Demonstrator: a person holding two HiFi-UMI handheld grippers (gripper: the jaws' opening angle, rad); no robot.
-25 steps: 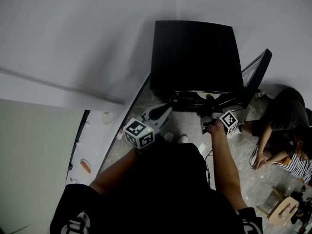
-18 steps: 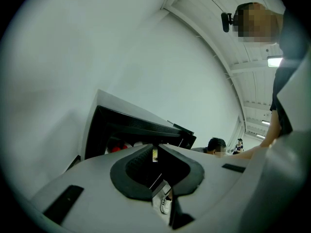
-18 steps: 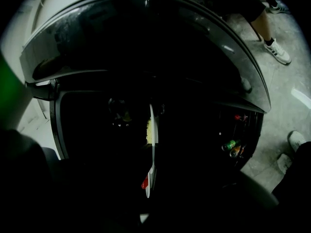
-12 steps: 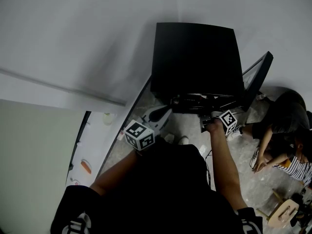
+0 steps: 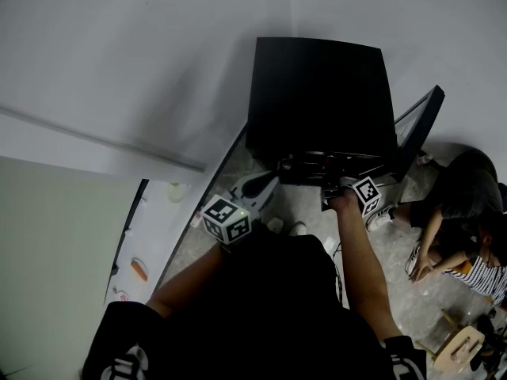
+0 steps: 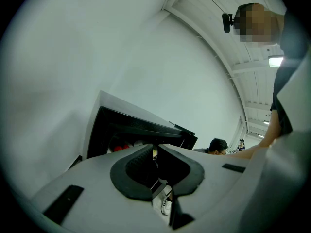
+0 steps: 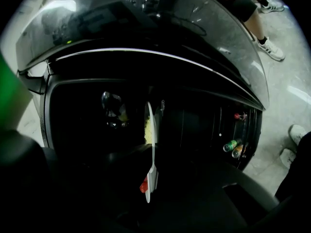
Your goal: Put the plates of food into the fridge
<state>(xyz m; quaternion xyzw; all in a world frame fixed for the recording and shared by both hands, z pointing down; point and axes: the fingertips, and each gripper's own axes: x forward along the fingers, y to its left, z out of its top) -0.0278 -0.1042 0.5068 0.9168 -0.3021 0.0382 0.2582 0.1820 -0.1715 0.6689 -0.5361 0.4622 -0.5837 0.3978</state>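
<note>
Right gripper (image 7: 148,176) nudging closer to fridge (image 5: 317,93) mouth versus second ago; plate (image 7: 151,130) no longer showing in head view. Am clamping plate by rim, edge-on to my camera, yellow food on it, feeding it into dark open compartment, door (image 5: 416,129) standing open. Not set down yet, judging mid-insert. Left gripper (image 6: 155,152) idling, jaws together, empty. Red items (image 6: 118,148) already sitting inside. Orange food (image 5: 139,270) waiting on counter (image 5: 158,228), probably next plate, too small to confirm.
</note>
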